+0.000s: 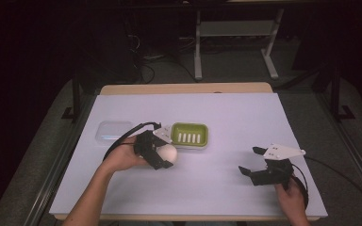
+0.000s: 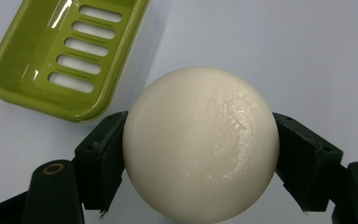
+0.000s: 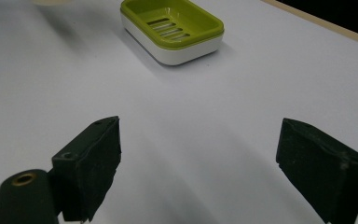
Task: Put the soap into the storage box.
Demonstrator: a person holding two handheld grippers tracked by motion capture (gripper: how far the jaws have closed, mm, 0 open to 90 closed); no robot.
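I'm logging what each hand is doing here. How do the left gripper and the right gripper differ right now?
The left gripper is shut on a round white soap; the right gripper is open and holds nothing. The left gripper sits right beside the green soap dish; the right gripper is well off toward the table's right edge. Both have black fingers and are hand-held over the white surface.

Round white soap (image 2: 200, 144) beside green soap dish (image 2: 65, 56)
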